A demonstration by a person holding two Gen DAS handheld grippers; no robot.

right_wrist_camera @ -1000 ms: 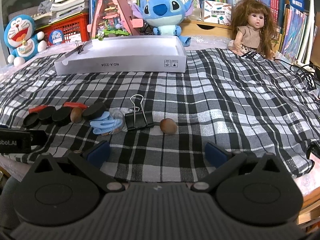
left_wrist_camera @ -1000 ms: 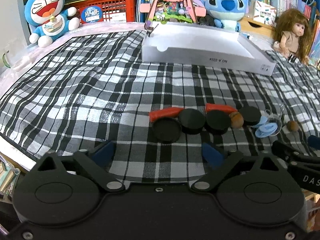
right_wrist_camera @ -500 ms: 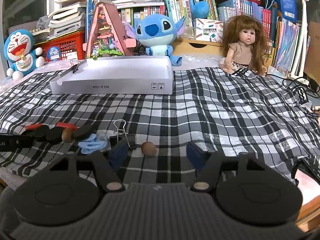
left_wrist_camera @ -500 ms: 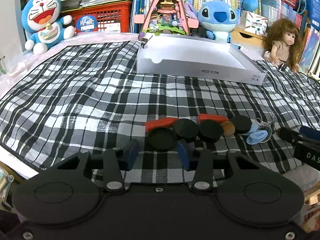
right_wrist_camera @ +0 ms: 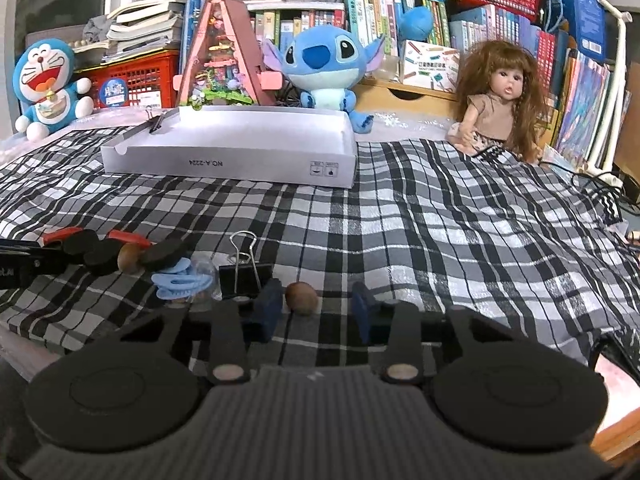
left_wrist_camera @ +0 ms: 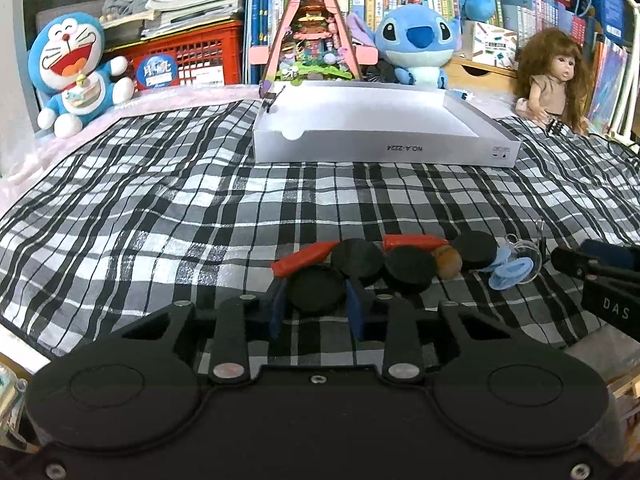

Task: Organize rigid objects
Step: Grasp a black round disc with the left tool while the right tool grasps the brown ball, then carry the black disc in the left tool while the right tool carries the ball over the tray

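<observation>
Small objects lie in a row on the plaid cloth: several black discs (left_wrist_camera: 362, 257), two red pieces (left_wrist_camera: 306, 261), a brown nut (left_wrist_camera: 447, 261), a blue clip (left_wrist_camera: 510, 272). My left gripper (left_wrist_camera: 316, 304) has its blue pads touching both sides of the nearest black disc (left_wrist_camera: 316, 291). My right gripper (right_wrist_camera: 318, 308) is partly open around a second brown nut (right_wrist_camera: 301, 298), which lies close to the left pad; a gap remains on the right. A black binder clip (right_wrist_camera: 244, 278) lies just left of it. The white tray (left_wrist_camera: 380, 136) stands further back.
Plush toys, a doll (right_wrist_camera: 500, 108), a red crate (left_wrist_camera: 192, 62) and books line the far edge behind the tray. A binder clip (right_wrist_camera: 156, 122) is clipped on the tray's left rim. The cloth's front edge drops off just under both grippers.
Both grippers have lowered toward the row and narrowed their jaws. The left one has closed onto the nearest black disc; the right one has closed in around the lone nut.
</observation>
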